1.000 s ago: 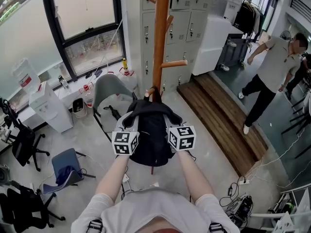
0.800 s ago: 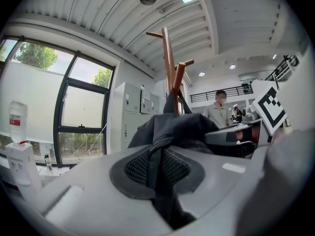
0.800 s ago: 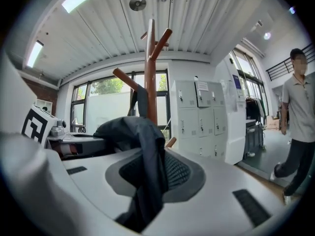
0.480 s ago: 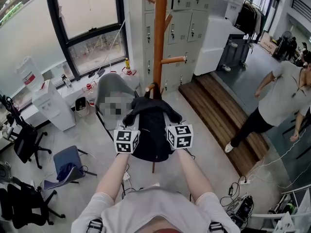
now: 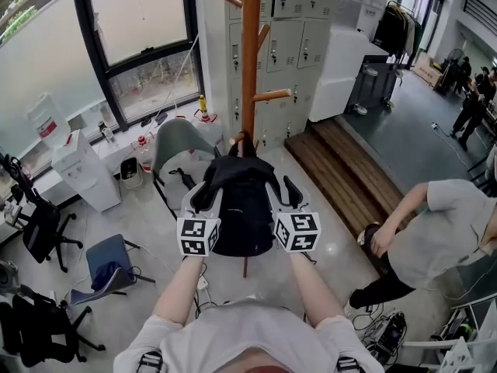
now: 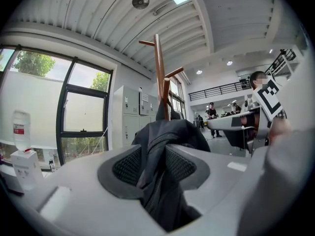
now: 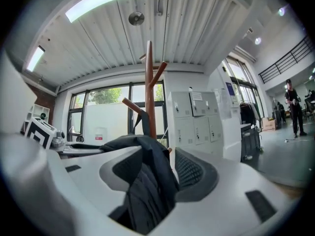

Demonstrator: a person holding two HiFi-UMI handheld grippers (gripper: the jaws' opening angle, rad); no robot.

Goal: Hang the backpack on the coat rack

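Backpack [image 5: 242, 208] looks hooked by its top loop on the coat rack [image 5: 250, 61], low near peg. Left gripper [image 5: 196, 198] and right gripper [image 5: 286, 193] have just been opening, fabric slack between jaws. It's the release step: next, draw both back without snagging.

The black backpack [image 5: 242, 208] is hanging upright by its top loop from a low peg of the wooden coat rack [image 5: 250, 53], just beyond the fingertips. Its dark fabric is lying loosely between the left fingers [image 6: 129, 167] and the right fingers [image 7: 194, 173], which have just been opening.
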